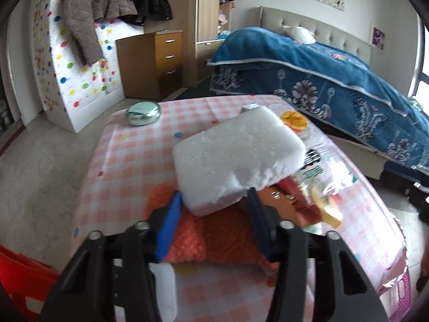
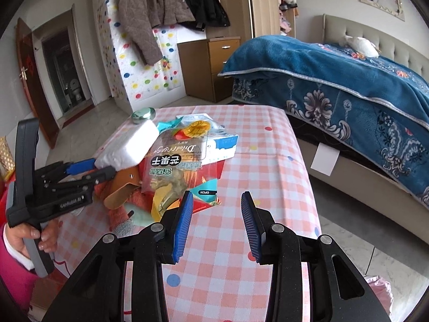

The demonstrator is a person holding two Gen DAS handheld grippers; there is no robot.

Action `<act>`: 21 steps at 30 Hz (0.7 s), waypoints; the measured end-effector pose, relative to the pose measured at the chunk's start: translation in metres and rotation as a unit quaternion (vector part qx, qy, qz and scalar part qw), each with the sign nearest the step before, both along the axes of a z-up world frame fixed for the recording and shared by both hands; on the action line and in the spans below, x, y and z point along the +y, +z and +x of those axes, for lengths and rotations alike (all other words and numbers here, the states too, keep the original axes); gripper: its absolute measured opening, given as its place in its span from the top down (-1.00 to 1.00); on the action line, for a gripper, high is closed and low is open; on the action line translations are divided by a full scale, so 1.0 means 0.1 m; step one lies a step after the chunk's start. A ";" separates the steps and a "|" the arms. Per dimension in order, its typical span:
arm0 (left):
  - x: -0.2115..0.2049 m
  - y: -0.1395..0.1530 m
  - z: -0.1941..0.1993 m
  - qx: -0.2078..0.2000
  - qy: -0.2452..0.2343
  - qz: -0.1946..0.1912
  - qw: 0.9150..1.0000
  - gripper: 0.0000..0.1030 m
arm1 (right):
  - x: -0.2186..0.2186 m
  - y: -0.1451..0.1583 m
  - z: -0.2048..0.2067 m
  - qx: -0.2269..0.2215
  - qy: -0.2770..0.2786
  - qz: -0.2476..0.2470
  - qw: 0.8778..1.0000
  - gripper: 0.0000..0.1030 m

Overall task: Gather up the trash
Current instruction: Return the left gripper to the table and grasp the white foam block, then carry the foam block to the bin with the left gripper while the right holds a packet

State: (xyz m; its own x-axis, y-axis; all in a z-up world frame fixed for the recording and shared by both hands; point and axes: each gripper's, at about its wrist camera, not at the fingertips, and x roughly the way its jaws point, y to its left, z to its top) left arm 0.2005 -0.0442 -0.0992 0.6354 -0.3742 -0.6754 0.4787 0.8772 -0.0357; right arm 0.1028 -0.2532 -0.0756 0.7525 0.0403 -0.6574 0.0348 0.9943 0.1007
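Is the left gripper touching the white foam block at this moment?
Touching. In the left wrist view the left gripper has both blue fingers pressed against the near end of the foam block, which is held tilted above the table.

Soft, even daylight fills both views, brightest at the window (image 1: 422,61) on the far right edge of the left wrist view, and shadows on the desk (image 2: 268,166) are faint. The foam block (image 1: 236,158) and the wrappers (image 1: 319,187) beside it are smeared with blur in the left wrist view, while the right wrist view is sharper. Fisheye distortion bends the bed (image 2: 335,80) and walls, and dark vignetting fills the corners.
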 end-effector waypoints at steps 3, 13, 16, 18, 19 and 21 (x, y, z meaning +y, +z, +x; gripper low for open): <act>-0.03 0.05 -0.04 -0.001 -0.009 -0.012 1.000 0.64 | 0.02 0.00 -0.05 0.000 0.003 -0.001 1.000 0.25; 0.07 0.34 -0.53 -0.061 0.050 -0.008 0.997 0.71 | 0.03 0.05 -0.14 -0.006 0.011 0.022 1.000 0.00; 0.09 0.40 -0.62 -0.078 0.065 -0.005 0.995 0.71 | 0.04 0.02 -0.02 0.000 0.016 0.036 0.999 -0.08; 0.07 0.41 -0.61 -0.084 0.071 0.000 0.994 0.71 | 0.03 -0.04 0.13 0.009 0.016 0.049 0.999 -0.09; 0.07 0.41 -0.59 -0.084 0.072 0.002 0.994 0.71 | 0.01 -0.07 0.22 0.013 0.015 0.056 0.998 -0.14; 0.04 0.37 -0.52 -0.083 0.077 0.008 0.994 0.71 | -0.01 -0.11 0.34 0.017 0.013 0.063 0.998 -0.28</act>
